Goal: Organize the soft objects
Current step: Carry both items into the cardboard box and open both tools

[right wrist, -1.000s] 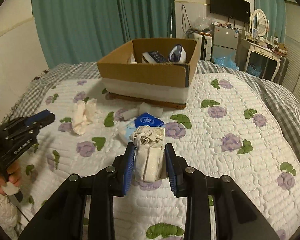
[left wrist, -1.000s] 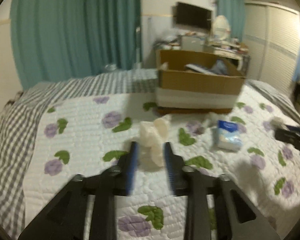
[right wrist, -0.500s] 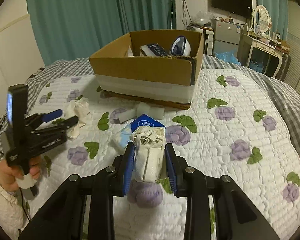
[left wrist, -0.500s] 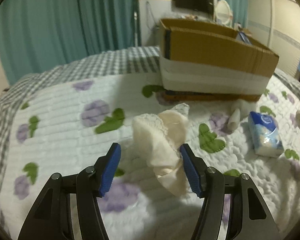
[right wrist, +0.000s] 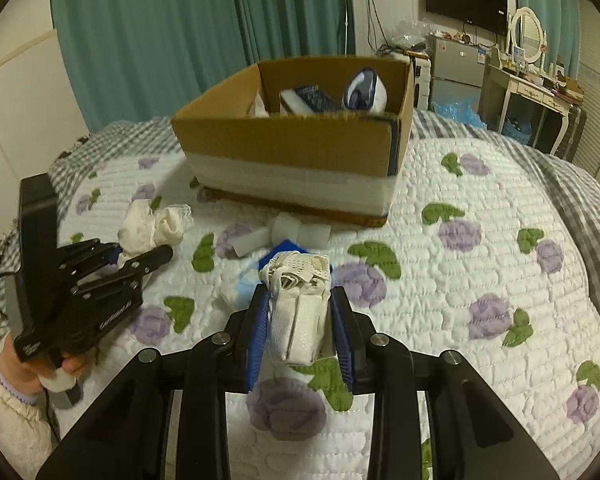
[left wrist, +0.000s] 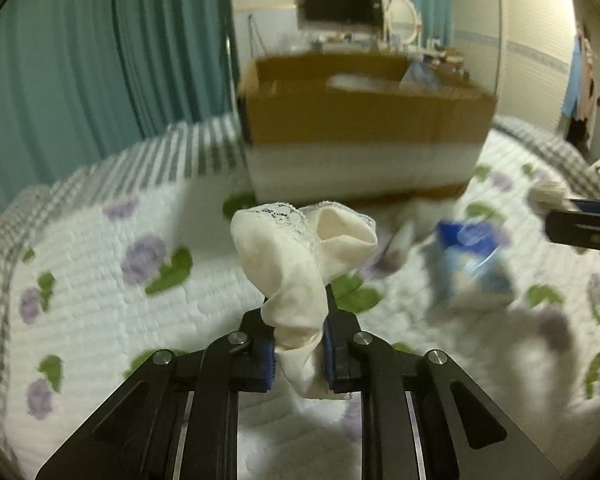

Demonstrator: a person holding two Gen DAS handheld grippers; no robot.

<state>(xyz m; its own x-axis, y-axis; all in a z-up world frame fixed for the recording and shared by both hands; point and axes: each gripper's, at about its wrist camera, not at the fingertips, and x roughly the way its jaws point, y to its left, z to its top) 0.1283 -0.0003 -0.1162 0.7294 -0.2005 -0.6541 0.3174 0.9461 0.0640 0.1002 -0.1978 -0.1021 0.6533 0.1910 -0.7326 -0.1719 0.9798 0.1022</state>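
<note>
The left gripper (left wrist: 299,354) is clamped tight on the lower end of a cream lace-trimmed sock (left wrist: 300,264), whose open cuff flops upward and forward above the blue pads, lifted off the floral quilt (left wrist: 100,280). The right gripper (right wrist: 300,332) is likewise closed, its blue pads pressing both sides of a folded white mesh-topped sock bundle (right wrist: 300,304) held above the quilt on the near side of the cardboard box (right wrist: 296,152). Seen from the right wrist camera, the left gripper (right wrist: 140,260) sits in front of and left of the box, gripped by a hand (right wrist: 24,364) in a white sleeve, with the cream sock (right wrist: 152,228) bunched at its tips. Just behind the right gripper's bundle, a blue tissue pack (right wrist: 280,250) lies on the quilt, and between it and the box rest a few small white pieces (right wrist: 300,232), close against the box's near wall. The box stands on the quilt with a white band around its lower part; inside it lie dark blue and white soft items (right wrist: 332,94). Behind the box hang teal curtains (right wrist: 160,32); behind and to its right are a wall-mounted television (right wrist: 466,0), an oval mirror (right wrist: 528,34) on a dressing table and a grey cabinet (right wrist: 456,68).
</note>
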